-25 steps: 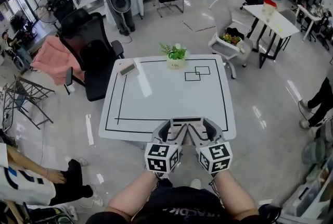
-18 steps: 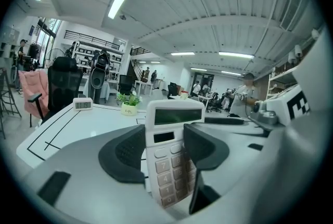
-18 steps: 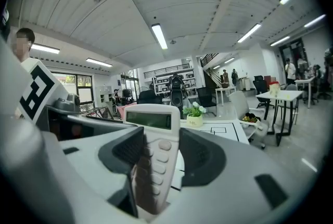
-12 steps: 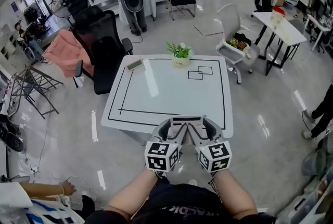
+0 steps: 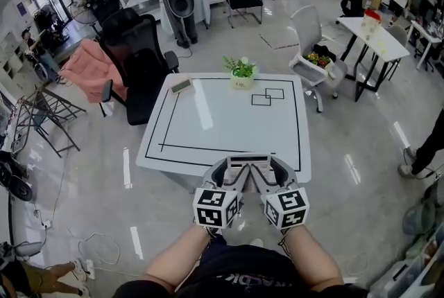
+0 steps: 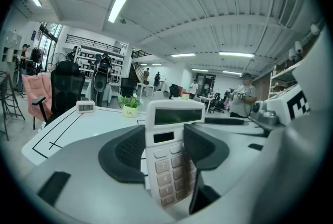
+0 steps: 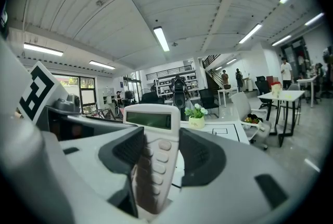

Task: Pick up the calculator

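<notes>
Left claw (image 6: 164,145), right claw (image 7: 157,149) clamp calculator (image 6: 174,116), display end forward.

Head camera high overhead, staring steeply down on the white table (image 5: 229,130) from its near edge, left gripper (image 6: 165,149) camera riding low, looking near-level along its jaws, calculator (image 6: 174,113) right up close, right gripper (image 7: 161,151) camera alongside doing likewise, all three catching the tabletop and potted plant (image 5: 241,73)

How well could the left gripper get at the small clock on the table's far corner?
Probably not as things stand. The left gripper has its fingers clamped on the calculator, and the clock sits across the table at its far left corner. Nothing stands on the table between them.
</notes>
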Demonstrator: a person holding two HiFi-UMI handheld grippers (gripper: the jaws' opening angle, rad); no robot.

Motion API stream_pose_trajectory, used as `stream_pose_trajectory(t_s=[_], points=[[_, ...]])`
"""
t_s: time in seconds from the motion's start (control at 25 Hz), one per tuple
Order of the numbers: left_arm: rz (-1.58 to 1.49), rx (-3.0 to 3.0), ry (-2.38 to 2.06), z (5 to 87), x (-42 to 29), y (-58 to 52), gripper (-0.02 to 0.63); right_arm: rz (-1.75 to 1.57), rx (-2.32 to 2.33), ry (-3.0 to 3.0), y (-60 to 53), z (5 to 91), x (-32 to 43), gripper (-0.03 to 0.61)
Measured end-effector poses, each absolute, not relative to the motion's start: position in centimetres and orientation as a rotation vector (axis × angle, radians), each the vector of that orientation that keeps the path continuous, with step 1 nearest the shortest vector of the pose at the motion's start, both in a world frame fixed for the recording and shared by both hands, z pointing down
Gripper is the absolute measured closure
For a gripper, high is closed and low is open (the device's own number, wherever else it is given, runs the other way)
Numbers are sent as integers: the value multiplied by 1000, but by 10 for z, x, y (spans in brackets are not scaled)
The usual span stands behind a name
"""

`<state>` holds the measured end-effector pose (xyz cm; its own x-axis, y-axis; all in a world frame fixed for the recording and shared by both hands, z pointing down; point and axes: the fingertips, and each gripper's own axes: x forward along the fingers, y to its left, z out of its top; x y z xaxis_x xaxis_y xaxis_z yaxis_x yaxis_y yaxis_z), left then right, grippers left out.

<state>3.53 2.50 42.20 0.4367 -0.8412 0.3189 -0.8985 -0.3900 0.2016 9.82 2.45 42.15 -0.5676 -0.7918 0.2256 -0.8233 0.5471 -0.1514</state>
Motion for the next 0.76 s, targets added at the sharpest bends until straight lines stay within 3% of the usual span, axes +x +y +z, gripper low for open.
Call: stream_pose_trajectory(t_s=[0.76], points=[[240,2328,-1499,426,29,27,390,371,1360,-2647,25,425,92,367]])
